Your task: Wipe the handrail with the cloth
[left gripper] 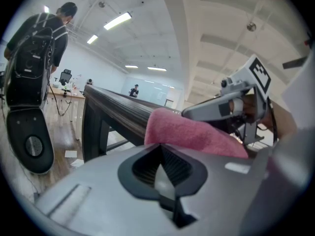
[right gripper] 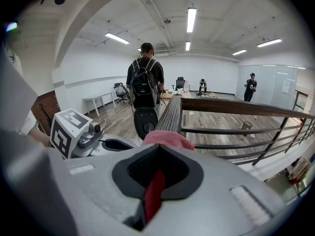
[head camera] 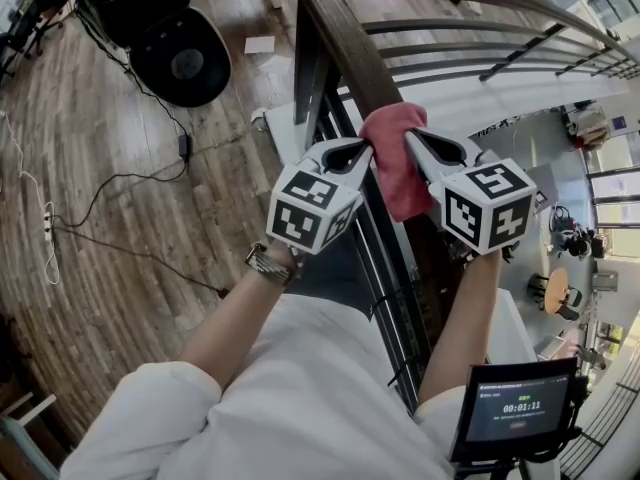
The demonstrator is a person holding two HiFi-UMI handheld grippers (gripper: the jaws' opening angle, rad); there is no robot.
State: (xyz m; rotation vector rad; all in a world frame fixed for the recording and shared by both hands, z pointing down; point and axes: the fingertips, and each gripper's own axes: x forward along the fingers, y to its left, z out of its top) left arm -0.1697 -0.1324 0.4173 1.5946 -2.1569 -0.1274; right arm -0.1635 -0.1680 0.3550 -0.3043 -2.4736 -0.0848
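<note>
Both forearms reach forward from white sleeves and converge on the dark wooden handrail (head camera: 345, 38), the left wrist wearing a watch (head camera: 268, 262). The left gripper (head camera: 365, 148) comes in from the floor side of the rail, angled slightly down. Its jaws are closed together with their tips against the edge of the pink cloth (head camera: 395, 158); whether they pinch a fold cannot be made out. The right gripper (head camera: 412, 138) comes from the other side, tipped more steeply down, and is clamped on the cloth, a red strip of it showing between its jaws in the right gripper view. The cloth lies draped over the top of the rail between the two grippers, one end hanging down beside the right one.
</note>
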